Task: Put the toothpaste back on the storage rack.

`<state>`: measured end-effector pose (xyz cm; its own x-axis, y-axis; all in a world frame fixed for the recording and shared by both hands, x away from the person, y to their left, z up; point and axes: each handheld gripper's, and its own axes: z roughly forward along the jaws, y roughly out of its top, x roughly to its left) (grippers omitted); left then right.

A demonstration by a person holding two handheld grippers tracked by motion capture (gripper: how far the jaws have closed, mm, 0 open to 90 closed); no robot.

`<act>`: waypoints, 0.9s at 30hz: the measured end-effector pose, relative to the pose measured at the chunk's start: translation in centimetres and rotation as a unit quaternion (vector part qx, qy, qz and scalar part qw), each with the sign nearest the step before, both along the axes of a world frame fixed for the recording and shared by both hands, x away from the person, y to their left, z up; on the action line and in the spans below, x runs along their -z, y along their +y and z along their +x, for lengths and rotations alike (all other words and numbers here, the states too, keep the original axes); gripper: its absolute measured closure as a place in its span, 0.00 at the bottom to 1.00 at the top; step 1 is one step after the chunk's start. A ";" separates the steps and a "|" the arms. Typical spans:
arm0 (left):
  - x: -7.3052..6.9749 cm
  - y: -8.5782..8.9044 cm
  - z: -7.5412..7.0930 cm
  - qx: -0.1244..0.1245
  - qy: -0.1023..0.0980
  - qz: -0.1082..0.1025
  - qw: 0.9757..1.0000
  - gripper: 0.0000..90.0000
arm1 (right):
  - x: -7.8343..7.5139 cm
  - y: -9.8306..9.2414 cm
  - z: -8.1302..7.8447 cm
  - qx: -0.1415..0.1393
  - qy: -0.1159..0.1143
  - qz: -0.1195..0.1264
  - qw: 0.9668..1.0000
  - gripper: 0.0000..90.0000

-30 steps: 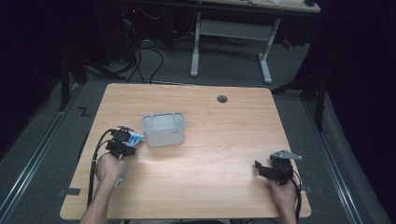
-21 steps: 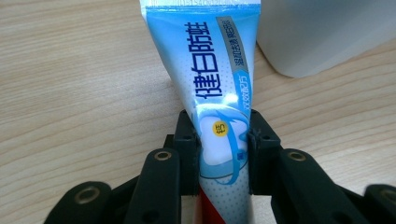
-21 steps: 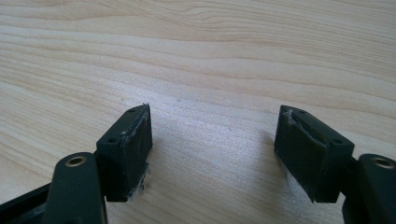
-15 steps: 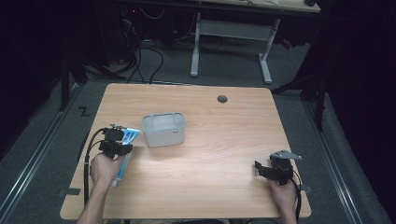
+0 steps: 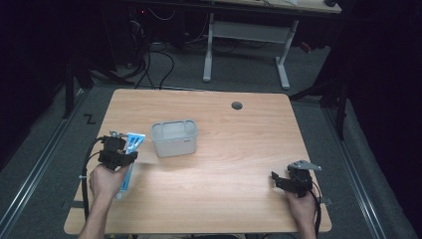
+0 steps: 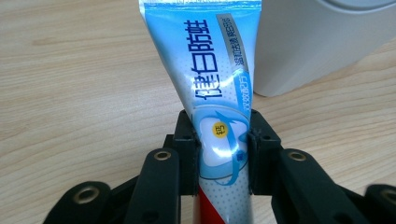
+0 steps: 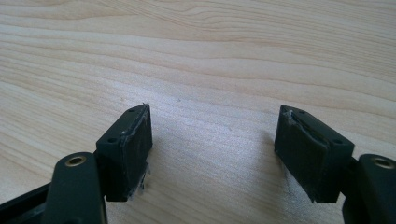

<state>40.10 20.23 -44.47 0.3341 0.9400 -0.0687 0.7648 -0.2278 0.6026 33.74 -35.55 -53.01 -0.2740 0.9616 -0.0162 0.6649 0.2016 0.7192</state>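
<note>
My left tool [image 5: 121,149]: clenched on the toothpaste tube [image 6: 219,112]; in the left gripper view my two black jaws press on the tube's two edges at its lower half, right at the white tooth picture with the yellow dot.
Toothpaste tube: blue and white, with dark blue lettering down its length and a red band showing at the bottom between my jaws. Its flat crimped end points away from me, toward the container. In the high view the tube [image 5: 130,158] lies slanted across my left hand [image 5: 107,179], its crimped end just beside the container's left wall, its other end down past my palm.
Container [image 5: 174,138]: pale translucent tub with rounded corners, standing upright on the surface near the middle, a little left. In the left gripper view its wall [image 6: 317,42] rises just to the right of the tube; I cannot tell whether the two touch.
My right tool [image 5: 290,180]: released, the jaws standing wide apart with bare wood grain between them in the right gripper view [image 7: 215,154], low over the surface.
My right hand [image 5: 301,204]: at the near right corner, well apart from the tube and the container.
Surface [image 5: 239,149]: light wood, with a round dark grommet [image 5: 237,105] near the far edge.
</note>
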 end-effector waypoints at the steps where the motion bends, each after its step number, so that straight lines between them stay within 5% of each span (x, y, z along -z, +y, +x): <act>1: -0.4 0.1 -0.2 0.001 -0.007 -0.001 1.000 0.78 | 0.0 0.0 0.0 0.000 0.000 0.000 1.000 0.31; 16: -2.6 -0.2 -1.8 0.006 -0.055 -0.019 0.998 0.78 | 0.0 0.0 0.0 0.000 0.000 0.000 1.000 0.31; 27: -4.3 -1.6 -2.2 0.033 -0.084 -0.034 0.995 0.78 | 0.0 0.0 0.0 0.000 0.000 0.000 1.000 0.31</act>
<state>37.94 18.66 -40.19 0.4063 0.9112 -0.0685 0.6369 -0.2287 0.7362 33.72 -35.54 -53.01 -0.2734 0.9618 -0.0155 0.6655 0.2008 0.7189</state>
